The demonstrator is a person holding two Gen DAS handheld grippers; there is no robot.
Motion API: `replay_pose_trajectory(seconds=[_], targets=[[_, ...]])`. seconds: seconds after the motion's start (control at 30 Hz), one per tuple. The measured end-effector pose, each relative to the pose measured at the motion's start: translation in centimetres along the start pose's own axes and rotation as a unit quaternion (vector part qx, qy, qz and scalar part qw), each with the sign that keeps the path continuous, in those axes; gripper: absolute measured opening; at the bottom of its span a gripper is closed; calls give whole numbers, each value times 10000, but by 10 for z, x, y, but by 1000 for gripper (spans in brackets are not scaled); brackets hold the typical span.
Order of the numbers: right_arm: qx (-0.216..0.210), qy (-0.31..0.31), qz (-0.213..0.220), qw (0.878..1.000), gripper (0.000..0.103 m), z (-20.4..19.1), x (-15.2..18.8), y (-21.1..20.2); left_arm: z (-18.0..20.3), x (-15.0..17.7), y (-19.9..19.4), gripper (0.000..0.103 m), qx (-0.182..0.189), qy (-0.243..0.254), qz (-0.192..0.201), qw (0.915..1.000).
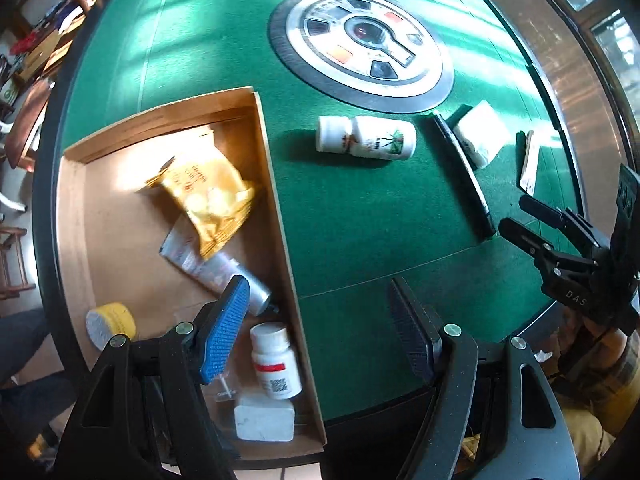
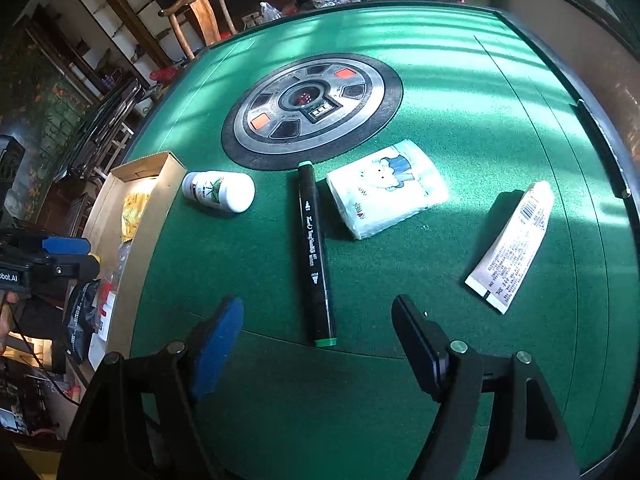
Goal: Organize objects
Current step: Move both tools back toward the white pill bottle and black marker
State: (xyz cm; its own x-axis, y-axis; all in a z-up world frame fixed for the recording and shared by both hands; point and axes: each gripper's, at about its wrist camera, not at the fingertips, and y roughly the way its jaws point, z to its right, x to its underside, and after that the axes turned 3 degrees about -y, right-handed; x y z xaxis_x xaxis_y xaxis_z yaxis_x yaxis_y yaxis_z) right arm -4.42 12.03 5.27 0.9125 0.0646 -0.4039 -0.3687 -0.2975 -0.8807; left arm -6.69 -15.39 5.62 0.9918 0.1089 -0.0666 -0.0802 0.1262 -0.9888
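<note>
While both tongs hang spread wide with nothing between their pads, the loose things lie scattered on the green bench (image 2: pixel 440 92). The left tongs (image 1: pixel 324 328) point down over the right wall of the cardboard box (image 1: pixel 276 184): the blue pad is above the box's inside, the black pad above bare felt. In the box lie a yellow snack packet (image 1: pixel 204 196), a silver tube (image 1: pixel 216 268), a yellow-sided roll (image 1: pixel 110 322), a small white bottle with a red band (image 1: pixel 276 360) and a white block (image 1: pixel 264 418).

The right tongs (image 2: pixel 316 344) hover low over the near edge of the bench, with the green-capped end of the black marker (image 2: pixel 314 252) just ahead of their gap. Beyond the marker's far end, to its left, a white bottle (image 2: pixel 218 191) lies on its side near the box. A tissue pack (image 2: pixel 384 188) sits just right of the marker, and a white ointment tube (image 2: pixel 512 244) lies well off to the right.
</note>
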Motion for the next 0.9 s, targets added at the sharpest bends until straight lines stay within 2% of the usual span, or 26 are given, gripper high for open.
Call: replay_pose_trajectory(seconds=[0.03,0.13,0.2,0.23,0.3,0.33,0.37,0.57,0.7,0.83,0.9], targets=[[-4,-29,-22,10000,61,-1,-4,5,6,-7,5,72,-56,104,-55,9999],[-13,-38,-127,9999,48,-5,-16,21,17,-26,15,72,-215,441,-164,9987],[-35,-108,-146,9998,46,-11,-21,30,26,-39,22,72,-314,721,-230,9966],[37,-195,-187,9996,42,-14,-22,35,31,-45,24,72,-366,873,-249,9952],[177,-273,-401,9987,28,-15,-20,47,39,-57,28,72,-494,1208,-278,9911],[280,-326,-344,9985,16,-16,-19,46,44,-62,29,72,-546,1405,-269,9882],[305,-354,-383,9982,13,-15,-17,46,49,-68,30,72,-590,1630,-247,9846],[212,45,-419,9989,13,1,-5,35,72,-93,37,72,-874,2808,-101,9557],[176,299,-450,9984,13,8,6,27,79,-105,51,72,-817,3300,-183,9403],[173,462,-426,9979,13,16,14,22,83,-101,72,72,-897,3763,-338,9215],[189,502,-421,9977,13,18,15,21,84,-97,82,72,-948,3892,-438,9152]])
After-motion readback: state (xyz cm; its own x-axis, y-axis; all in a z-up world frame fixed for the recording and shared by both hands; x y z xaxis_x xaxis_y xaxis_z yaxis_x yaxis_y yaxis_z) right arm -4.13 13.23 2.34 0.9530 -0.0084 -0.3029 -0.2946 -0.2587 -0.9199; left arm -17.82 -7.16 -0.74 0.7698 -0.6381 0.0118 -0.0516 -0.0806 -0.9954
